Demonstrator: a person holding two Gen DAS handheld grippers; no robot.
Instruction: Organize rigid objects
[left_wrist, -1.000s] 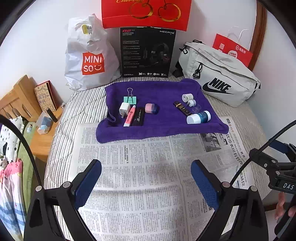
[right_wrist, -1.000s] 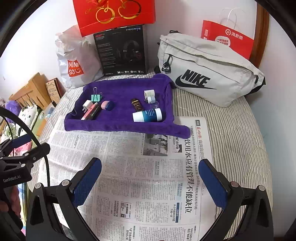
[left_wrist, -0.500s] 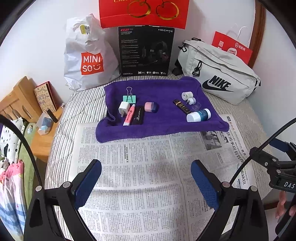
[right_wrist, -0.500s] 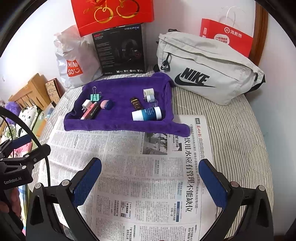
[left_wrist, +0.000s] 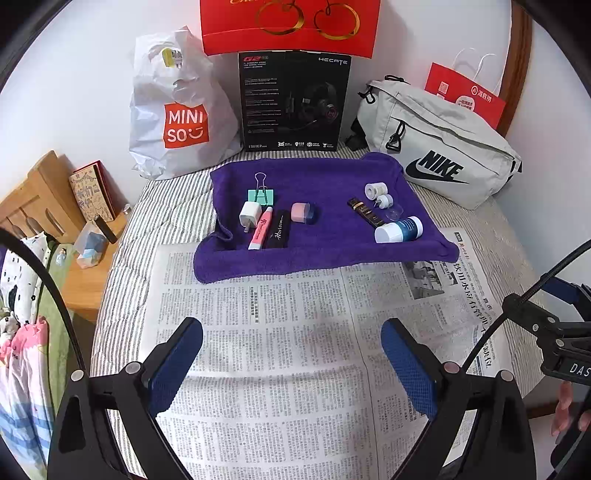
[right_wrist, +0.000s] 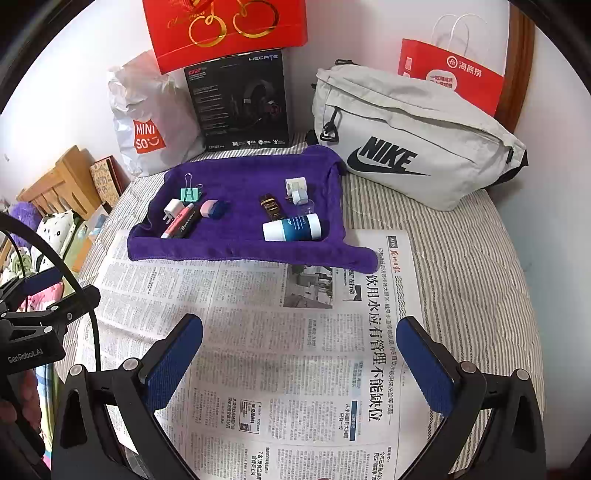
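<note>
Both views have crept slightly nearer the towel (left_wrist: 325, 236), where the charger (left_wrist: 248, 214), eraser (left_wrist: 302, 212) and tube (left_wrist: 399, 229) lie, while left gripper (left_wrist: 291, 356) and right gripper (right_wrist: 299, 354) hover spread, empty, over newspaper (right_wrist: 258, 332).

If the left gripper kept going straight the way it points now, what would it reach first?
Probably the newspaper, which lies under and ahead of the open left gripper. Beyond that comes the purple towel; depth is hard to judge.
</note>
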